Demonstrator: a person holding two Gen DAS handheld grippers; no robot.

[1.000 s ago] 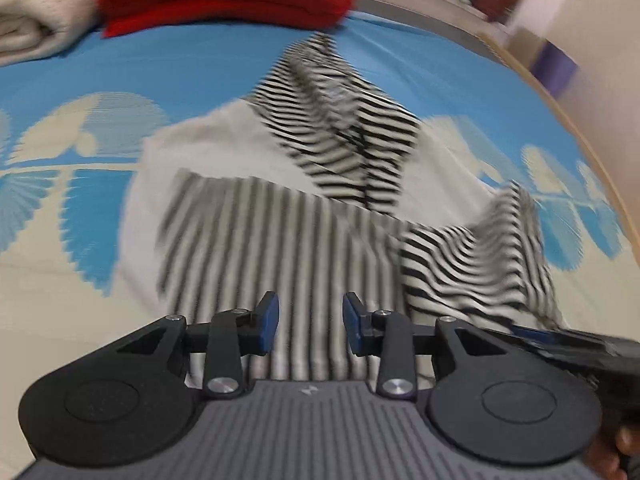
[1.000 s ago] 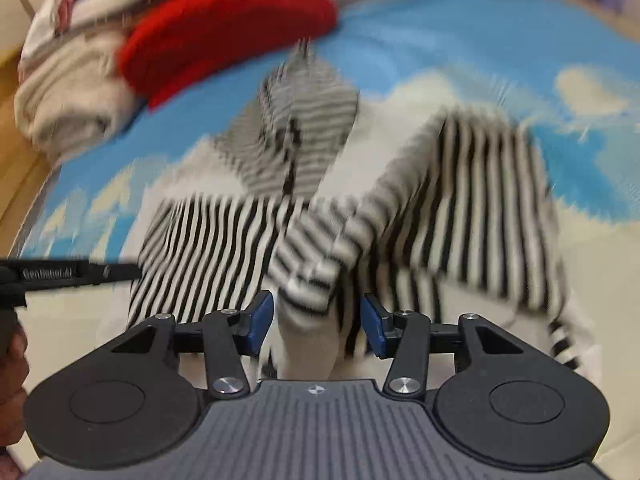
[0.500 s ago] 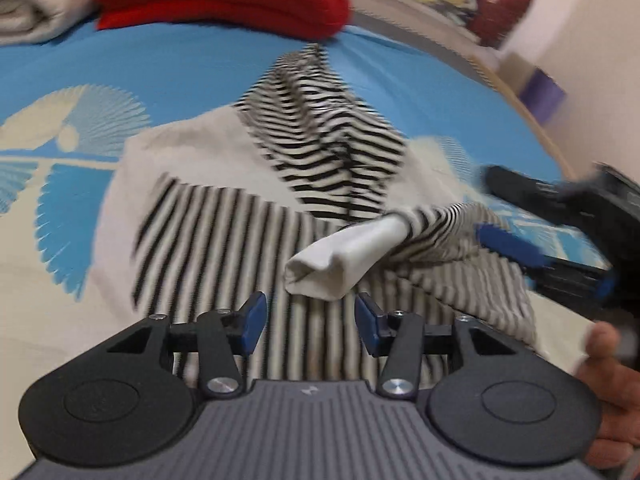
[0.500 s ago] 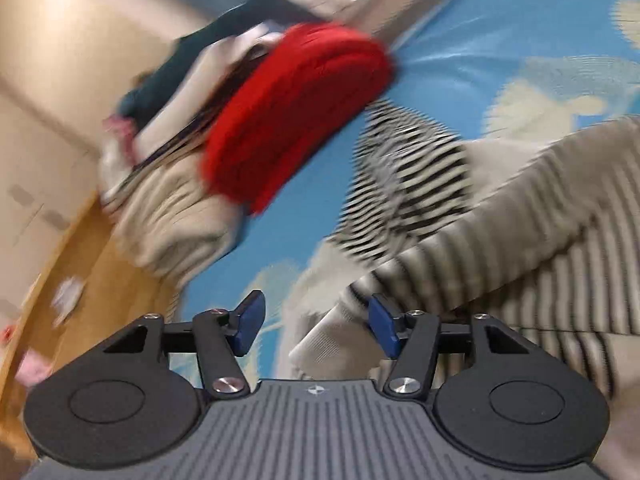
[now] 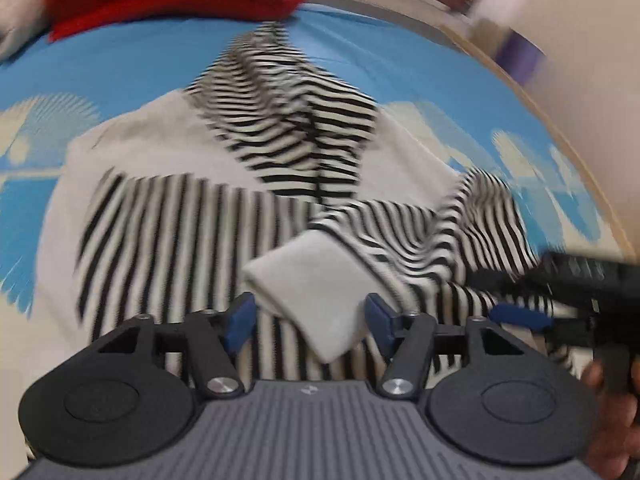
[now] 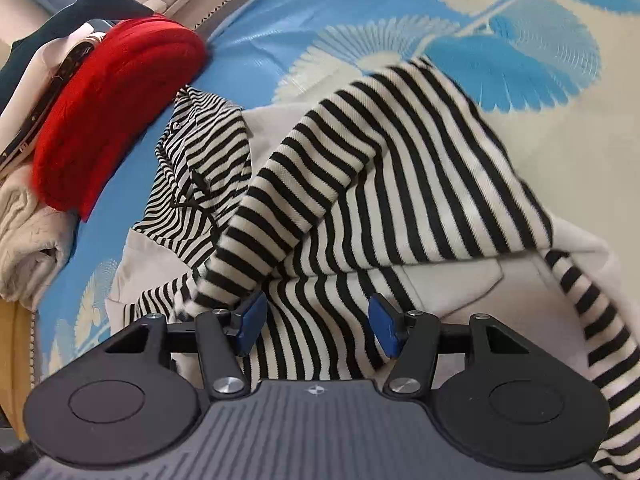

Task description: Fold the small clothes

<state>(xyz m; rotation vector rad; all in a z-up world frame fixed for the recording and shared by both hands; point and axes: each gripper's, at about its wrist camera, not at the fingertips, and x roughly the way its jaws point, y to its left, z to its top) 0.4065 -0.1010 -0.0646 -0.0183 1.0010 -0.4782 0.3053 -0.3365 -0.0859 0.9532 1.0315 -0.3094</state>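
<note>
A black-and-white striped hooded top with cream panels (image 5: 192, 208) lies on a blue and cream patterned bedspread (image 5: 120, 68). Its hood (image 5: 292, 120) points to the far side. One striped sleeve is folded across the body, and its cream cuff (image 5: 316, 280) lies between the open fingers of my left gripper (image 5: 308, 320). My right gripper (image 6: 316, 320) is open and empty, low over the striped body (image 6: 400, 200). It also shows at the right edge of the left wrist view (image 5: 560, 292).
A folded red garment (image 6: 108, 108) and a folded cream knit (image 6: 24, 232) lie at the far side of the bed. A wooden bed edge (image 5: 560, 120) curves along the right. More clothes are piled behind the red one (image 6: 52, 28).
The striped sleeve was carried across the body and laid down. The right gripper let go of it and drew back to the right. The left gripper's jaws have opened wider around the cuff.
</note>
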